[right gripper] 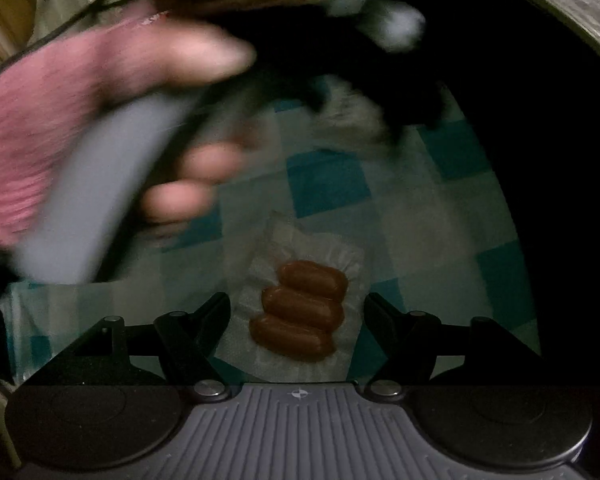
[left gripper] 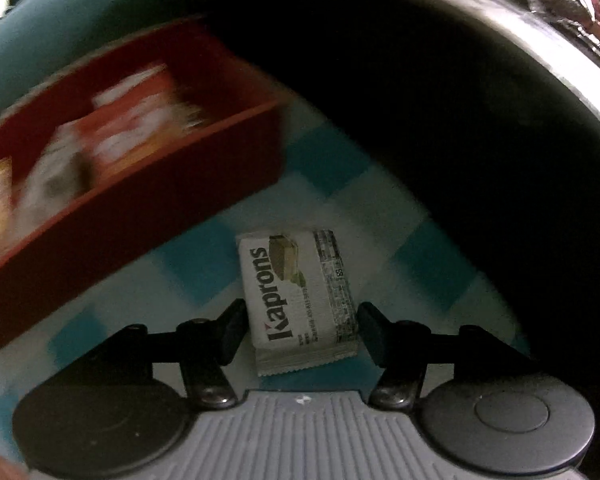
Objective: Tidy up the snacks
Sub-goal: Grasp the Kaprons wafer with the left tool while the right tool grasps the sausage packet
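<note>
Left wrist: flat crimped wafer packet (left gripper: 296,300) on checked cloth (left gripper: 332,168)

The right hand-held gripper (right gripper: 298,320) points down at a worktop (right gripper: 440,216) covered in a teal-and-white checked cloth; its jaws stand apart on either side of a clear packet of three small brown sausages (right gripper: 300,312), with a gap on each side and neither pad touching the wrapper; upper left, blurred, a hand (right gripper: 172,128) in a pink sleeve (right gripper: 28,140) grips a grey handle (right gripper: 100,184) of the left hand-held gripper.
</note>
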Demonstrator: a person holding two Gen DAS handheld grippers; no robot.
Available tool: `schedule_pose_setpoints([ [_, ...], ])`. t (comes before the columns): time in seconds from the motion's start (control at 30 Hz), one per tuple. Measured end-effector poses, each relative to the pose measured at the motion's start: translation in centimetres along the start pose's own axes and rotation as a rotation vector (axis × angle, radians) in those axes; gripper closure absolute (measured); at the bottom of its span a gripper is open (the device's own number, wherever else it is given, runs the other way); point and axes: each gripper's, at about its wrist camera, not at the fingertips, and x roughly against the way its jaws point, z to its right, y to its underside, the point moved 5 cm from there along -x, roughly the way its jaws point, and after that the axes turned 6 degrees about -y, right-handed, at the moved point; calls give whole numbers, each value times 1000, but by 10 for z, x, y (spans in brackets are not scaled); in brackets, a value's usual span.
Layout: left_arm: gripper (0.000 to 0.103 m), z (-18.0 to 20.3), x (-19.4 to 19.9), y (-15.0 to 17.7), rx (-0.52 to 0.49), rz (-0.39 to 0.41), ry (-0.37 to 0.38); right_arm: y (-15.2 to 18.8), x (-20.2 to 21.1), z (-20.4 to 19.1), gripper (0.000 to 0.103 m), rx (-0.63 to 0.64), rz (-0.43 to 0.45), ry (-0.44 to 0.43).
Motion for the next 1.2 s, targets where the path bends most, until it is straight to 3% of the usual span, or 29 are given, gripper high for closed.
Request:
schedule_pose_setpoints([
  [0.27, 50, -97, 35, 72, 73, -48, -67, -9, -13, -10, 24, 40, -23, 46],
  [0.43, 49, -119, 41, 109, 139, -77, -39, -22, -35, -12, 24, 69, -34, 97],
  [0.67, 42, -125, 42, 111, 157, -54, -7, -32, -47, -19, 16, 81, -21, 134],
  [0.8, 40, -126, 41, 104, 162, -36, -3, -31, -51, -14, 0, 53, -13, 172],
  [1.1, 35, -118, 35, 103, 76, 4, -60, -28, -56, -12, 0, -6, 25, 208],
  [1.2, 22, -118, 29, 103, 50, 9, -89, -30, -55, -11, 0, -26, 12, 208],
])
